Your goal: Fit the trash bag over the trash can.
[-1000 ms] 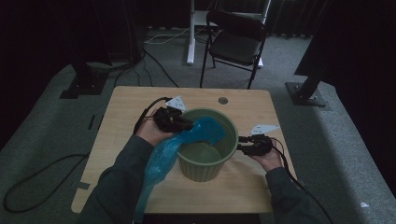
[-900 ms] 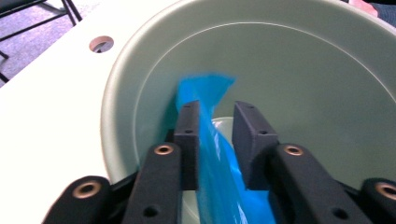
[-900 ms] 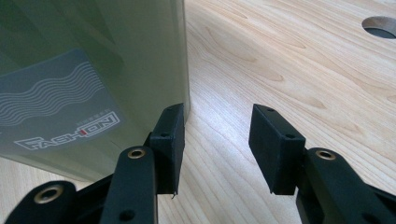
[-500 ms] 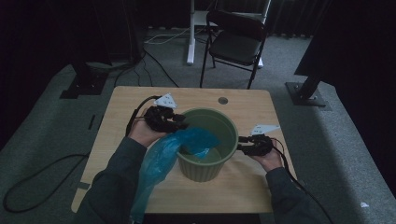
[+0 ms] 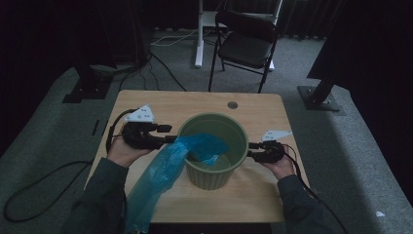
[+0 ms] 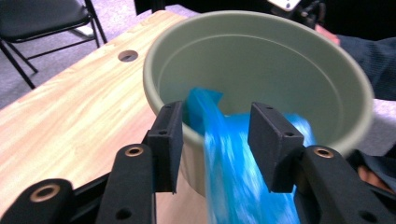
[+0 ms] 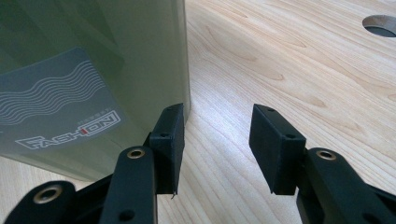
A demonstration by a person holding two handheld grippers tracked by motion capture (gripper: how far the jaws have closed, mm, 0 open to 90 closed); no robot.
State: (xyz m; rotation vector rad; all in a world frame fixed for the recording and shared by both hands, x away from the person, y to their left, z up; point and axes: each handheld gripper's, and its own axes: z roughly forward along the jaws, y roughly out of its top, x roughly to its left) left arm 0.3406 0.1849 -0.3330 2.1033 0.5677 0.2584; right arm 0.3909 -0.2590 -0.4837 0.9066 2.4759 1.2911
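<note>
Left gripper (image 5: 168, 134) drew back leftward from the bin (image 5: 214, 168), jaws just opening off the blue bag (image 5: 170, 168).
Bag drapes over the bin's left rim between wide jaws; right gripper (image 5: 251, 155), also wide and empty, sits beside the bin's right wall; bare tabletop (image 5: 195, 100) in the upper frame.

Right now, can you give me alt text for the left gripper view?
A blue plastic bag hangs over the near rim of a green bin on a wooden table and runs loose between the open pads of the left claw, which has just been opening.

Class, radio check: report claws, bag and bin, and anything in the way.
Left claw open, just released, blue bag loose between jaws, draped over green bin rim. Right claw open beside bin wall. Nothing blocking.
</note>
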